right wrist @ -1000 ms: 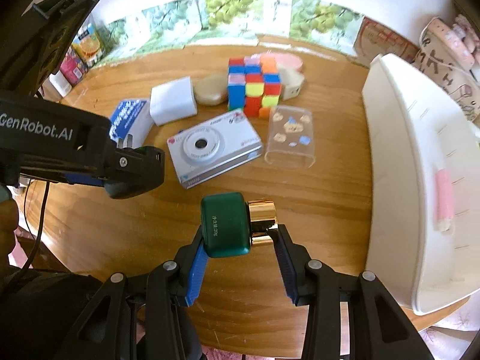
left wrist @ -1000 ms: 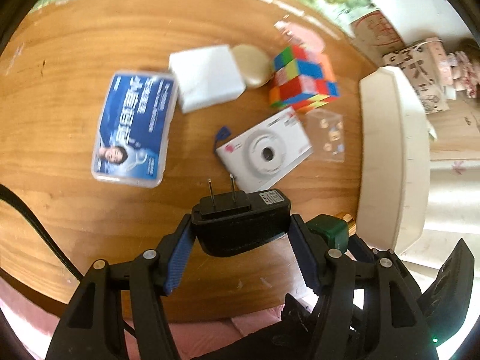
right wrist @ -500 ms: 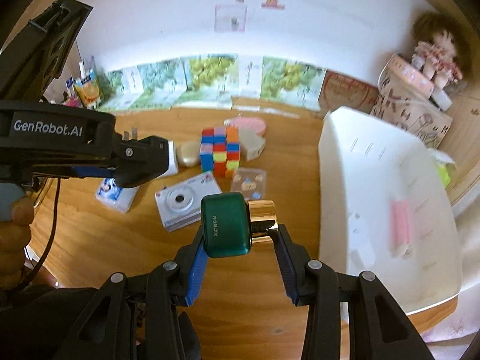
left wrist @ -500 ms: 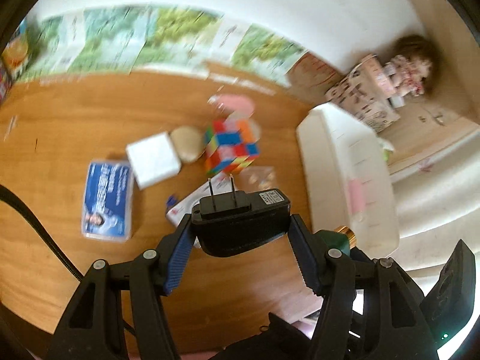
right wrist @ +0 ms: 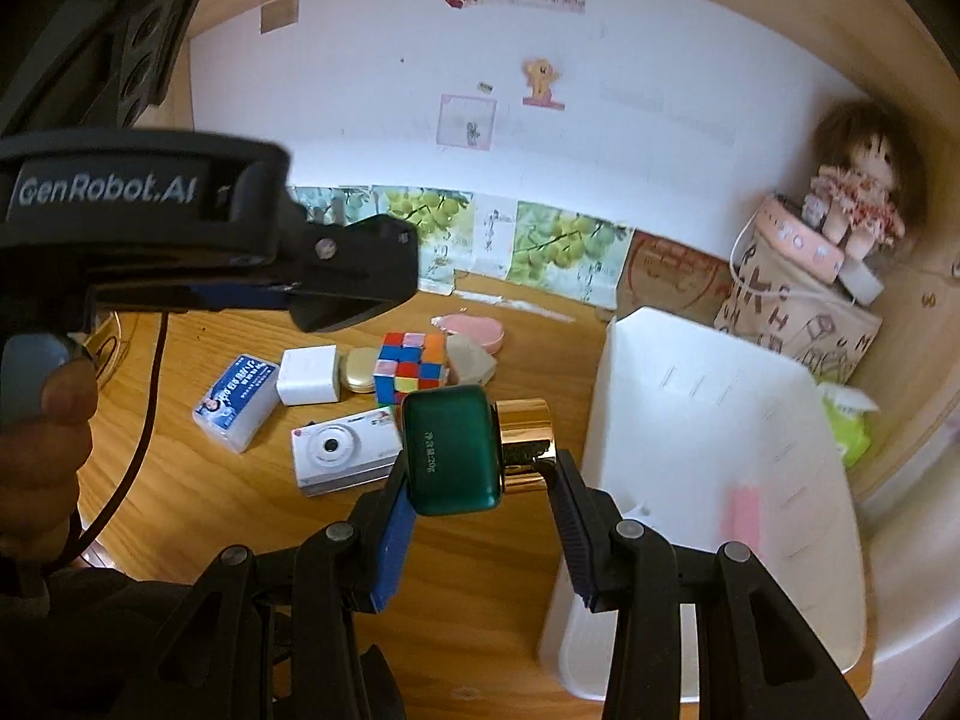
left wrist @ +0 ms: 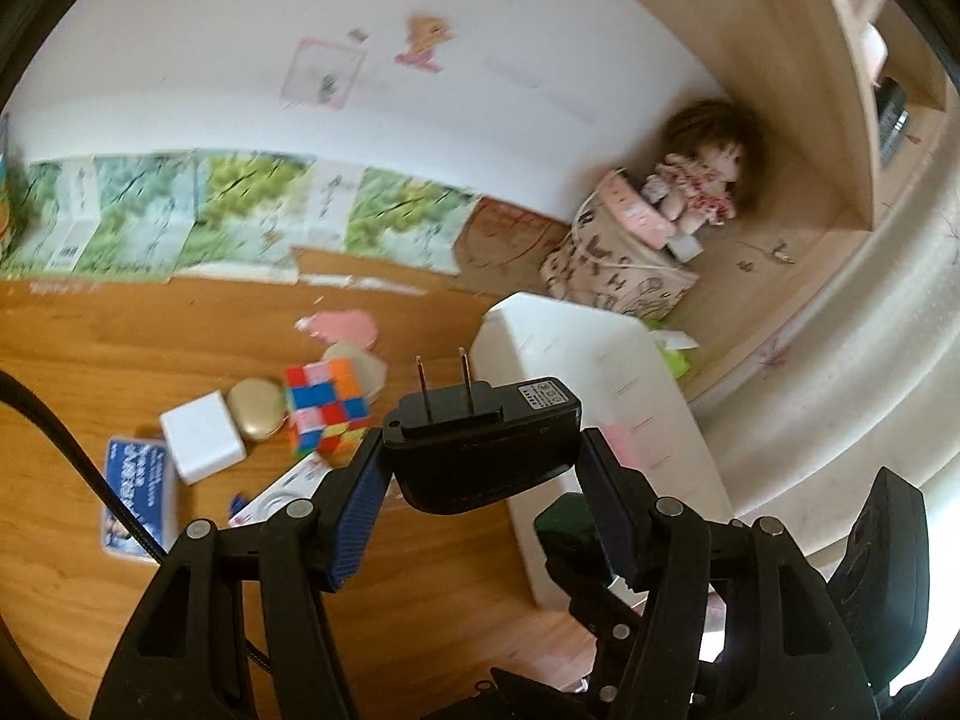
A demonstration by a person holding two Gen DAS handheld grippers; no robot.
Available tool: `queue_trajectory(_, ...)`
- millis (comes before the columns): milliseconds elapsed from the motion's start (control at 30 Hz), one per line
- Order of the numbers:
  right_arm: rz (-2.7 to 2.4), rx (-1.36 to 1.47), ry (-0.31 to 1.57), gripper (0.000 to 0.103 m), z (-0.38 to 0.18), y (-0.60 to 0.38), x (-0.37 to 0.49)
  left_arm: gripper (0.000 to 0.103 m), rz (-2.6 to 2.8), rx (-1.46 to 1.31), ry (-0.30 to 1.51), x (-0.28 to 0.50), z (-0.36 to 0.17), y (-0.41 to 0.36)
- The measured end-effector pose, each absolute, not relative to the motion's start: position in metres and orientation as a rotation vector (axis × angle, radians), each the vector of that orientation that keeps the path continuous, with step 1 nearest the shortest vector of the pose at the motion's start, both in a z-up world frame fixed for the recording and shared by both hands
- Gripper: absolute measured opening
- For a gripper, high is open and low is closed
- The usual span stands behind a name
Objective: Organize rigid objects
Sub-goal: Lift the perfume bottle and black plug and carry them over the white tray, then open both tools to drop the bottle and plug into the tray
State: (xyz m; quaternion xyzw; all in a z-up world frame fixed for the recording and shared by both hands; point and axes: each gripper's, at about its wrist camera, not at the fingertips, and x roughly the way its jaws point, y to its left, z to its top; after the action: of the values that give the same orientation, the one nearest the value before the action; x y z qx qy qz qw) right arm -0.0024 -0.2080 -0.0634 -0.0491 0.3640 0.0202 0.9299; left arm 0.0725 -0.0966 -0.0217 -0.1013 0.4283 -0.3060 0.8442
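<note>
My left gripper (left wrist: 480,474) is shut on a black power adapter (left wrist: 486,444), prongs pointing up, held in the air above the wooden table (left wrist: 120,348). My right gripper (right wrist: 480,480) is shut on a green bottle with a gold cap (right wrist: 456,450), also lifted. A white bin (right wrist: 708,420) stands at the right with a pink item (right wrist: 744,516) inside. The left gripper (right wrist: 354,276) shows at the upper left of the right wrist view, held by a person's hand (right wrist: 48,420).
On the table lie a white camera (right wrist: 342,450), a colour cube (right wrist: 411,366), a white box (right wrist: 309,375), a gold case (right wrist: 360,369), a blue-labelled box (right wrist: 237,402) and a pink case (right wrist: 474,330). A doll (right wrist: 858,186) sits on a patterned box (right wrist: 798,312) behind the bin.
Both grippers have risen with their objects and tilted up, so the wall and doll have come into view. The table items look smaller and lower. The grips are unchanged.
</note>
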Motion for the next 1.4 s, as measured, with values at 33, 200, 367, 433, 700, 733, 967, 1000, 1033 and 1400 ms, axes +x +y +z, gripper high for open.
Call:
queue_trajectory(33, 0.043, -0.108, 0.741, 0.043, -0.063, -0.211, -0.004, 0.066, -0.649, -0.210, 0.889, 0.070, -0.019, -0.102)
queue_trajectory(200, 0.044, -0.140, 0.734, 0.043, -0.061, -0.235, -0.011, 0.066, -0.663, -0.207, 0.841, 0.059, -0.011, -0.128)
queue_trajectory(367, 0.050, -0.162, 0.739, 0.043, -0.060, -0.257, -0.016, 0.066, -0.670, -0.209, 0.811, 0.051, -0.008, -0.152)
queue_trajectory(433, 0.057, -0.172, 0.745, 0.043, -0.061, -0.266, -0.018, 0.066, -0.670, -0.211, 0.799, 0.047, -0.008, -0.163)
queue_trajectory(700, 0.069, -0.192, 0.782, 0.043, -0.068, -0.302, -0.026, 0.066, -0.686, -0.220, 0.800, 0.038, -0.012, -0.203)
queue_trajectory(733, 0.069, -0.194, 0.789, 0.043, -0.070, -0.306, -0.027, 0.066, -0.685, -0.223, 0.804, 0.037, -0.014, -0.208)
queue_trajectory(967, 0.102, -0.199, 0.836, 0.043, -0.080, -0.325, -0.027, 0.066, -0.660, -0.227, 0.840, 0.034, -0.023, -0.228)
queue_trajectory(1000, 0.105, -0.198, 0.843, 0.043, -0.082, -0.328, -0.027, 0.066, -0.653, -0.227, 0.852, 0.034, -0.025, -0.231)
queue_trajectory(1033, 0.106, -0.198, 0.846, 0.043, -0.083, -0.330, -0.027, 0.066, -0.651, -0.225, 0.862, 0.034, -0.026, -0.234)
queue_trajectory(1400, 0.138, -0.206, 0.851, 0.044, -0.086, -0.337, -0.023, 0.067, -0.600, -0.212, 0.908, 0.040, -0.033, -0.245)
